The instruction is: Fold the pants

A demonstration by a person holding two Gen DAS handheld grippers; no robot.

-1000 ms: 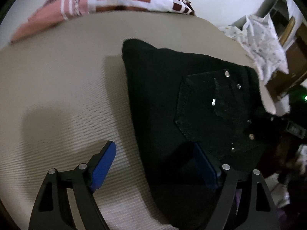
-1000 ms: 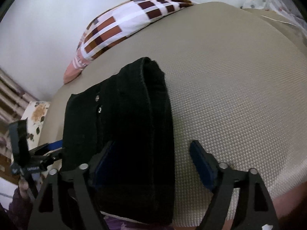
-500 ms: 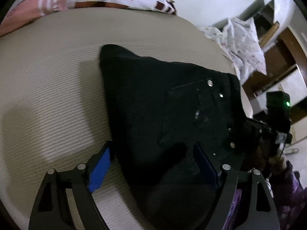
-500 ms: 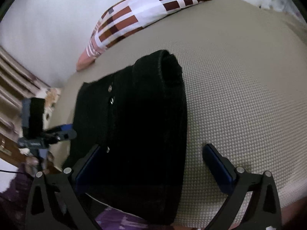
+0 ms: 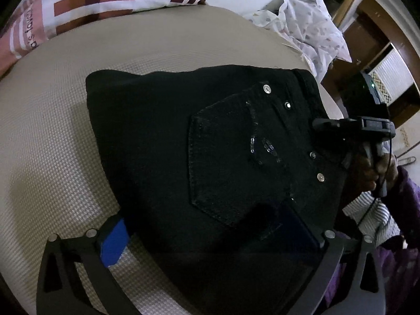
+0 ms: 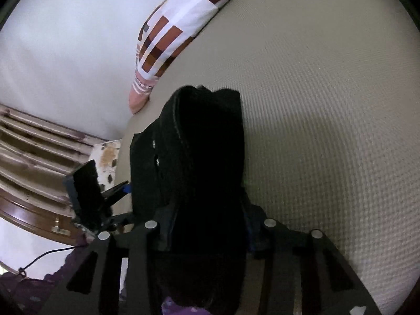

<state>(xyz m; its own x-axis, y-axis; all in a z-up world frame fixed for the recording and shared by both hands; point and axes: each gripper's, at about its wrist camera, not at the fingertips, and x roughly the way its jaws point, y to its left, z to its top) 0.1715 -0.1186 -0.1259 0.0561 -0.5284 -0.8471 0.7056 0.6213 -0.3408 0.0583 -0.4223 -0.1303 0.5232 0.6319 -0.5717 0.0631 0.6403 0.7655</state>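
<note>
One pair of black pants (image 5: 199, 141), folded into a thick bundle, lies on a beige woven mattress (image 5: 52, 120) close to its near edge. A back pocket faces up, and five silver rivets can be counted around it. The bundle's near end is cut off by the frame in both views, and its dark layers are hard to tell apart.

The left gripper (image 5: 210, 233) has just opened to its widest; its two blue pads (image 5: 114, 244) straddle the bundle's near corner without pressing it. The right gripper (image 6: 202, 225) has just been closing, and its jaws appear clamped on the bundle's end, the pads mostly buried in black cloth.

One patchwork pillow (image 6: 173, 31) lies at the mattress's far edge, well apart from the pants. Bare mattress stretches wide beyond and beside the bundle. One crumpled white floral cloth (image 5: 312, 29) sits past a far corner.
</note>
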